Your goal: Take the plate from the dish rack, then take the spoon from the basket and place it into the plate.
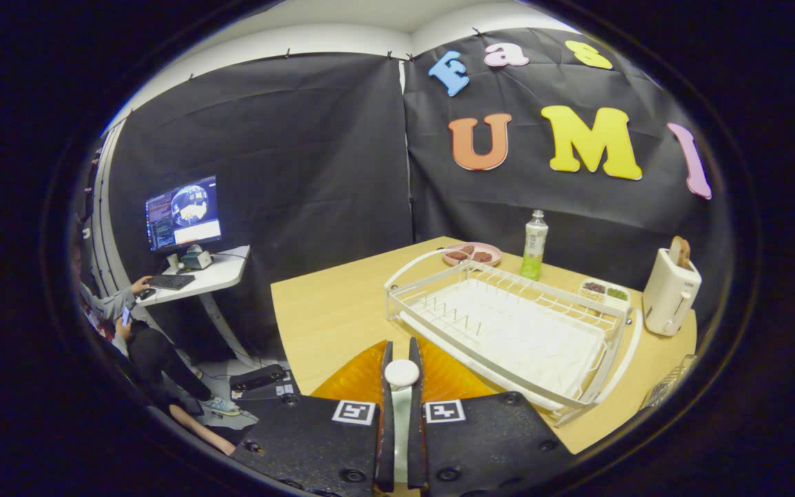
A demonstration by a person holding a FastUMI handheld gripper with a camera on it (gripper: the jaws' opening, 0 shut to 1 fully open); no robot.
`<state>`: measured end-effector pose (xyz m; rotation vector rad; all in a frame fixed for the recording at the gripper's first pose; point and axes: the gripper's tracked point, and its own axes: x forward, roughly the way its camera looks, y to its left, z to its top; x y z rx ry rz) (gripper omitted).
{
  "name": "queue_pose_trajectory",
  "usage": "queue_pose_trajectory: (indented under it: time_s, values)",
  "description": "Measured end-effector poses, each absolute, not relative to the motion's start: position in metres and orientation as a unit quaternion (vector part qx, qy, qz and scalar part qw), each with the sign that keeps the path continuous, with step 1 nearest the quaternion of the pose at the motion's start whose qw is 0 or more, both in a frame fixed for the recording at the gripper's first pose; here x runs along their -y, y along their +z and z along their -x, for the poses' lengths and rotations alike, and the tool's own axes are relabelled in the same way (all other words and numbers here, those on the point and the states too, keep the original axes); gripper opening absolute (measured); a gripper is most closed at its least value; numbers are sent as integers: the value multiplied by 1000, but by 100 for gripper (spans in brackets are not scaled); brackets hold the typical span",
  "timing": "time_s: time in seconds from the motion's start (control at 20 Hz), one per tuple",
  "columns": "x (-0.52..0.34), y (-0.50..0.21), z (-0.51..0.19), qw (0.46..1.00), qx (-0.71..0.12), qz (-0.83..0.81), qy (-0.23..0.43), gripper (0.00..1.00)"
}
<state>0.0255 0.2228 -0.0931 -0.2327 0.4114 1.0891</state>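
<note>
The gripper (402, 376) was seen nearly closed, its two fingers (387, 386) clamped on a white spoon (402, 373), whose rounded end showed between the fingertips. Directly beneath the spoon, an amber plate (362, 378) lay on the worktop (328, 310), just in front of the dish rack (508, 331). The white wire dish rack stood on the worktop with nothing in its slots. Behind the dish rack, a pink dish (472, 253) with dark pieces on it and a green bottle (534, 245) were set. Beyond the far end of the dish rack, a small tray (604, 290) with divided sections and a cream toaster (670, 290) holding a slice were placed. A wire basket (670, 386) was partly seen beside the near right corner of the dish rack. Well away from the dish rack, a person (110, 304) sat at a desk with a monitor (183, 212).
</note>
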Motion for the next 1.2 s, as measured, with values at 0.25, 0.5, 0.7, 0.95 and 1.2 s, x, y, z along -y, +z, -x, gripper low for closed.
queue_pose_trajectory:
  time_s: [0.25, 0.5, 0.7, 0.95, 1.2]
  values:
    - [-230, -118, -24, 810, -220, 124, 530, 17]
    - [-227, -117, -40, 818, -235, 92, 517, 21]
    - [-220, -103, -58, 846, -203, 90, 485, 47]
    - [-207, -84, -63, 875, -175, 72, 446, 73]
    - [-187, -58, -51, 905, -146, 46, 396, 83]
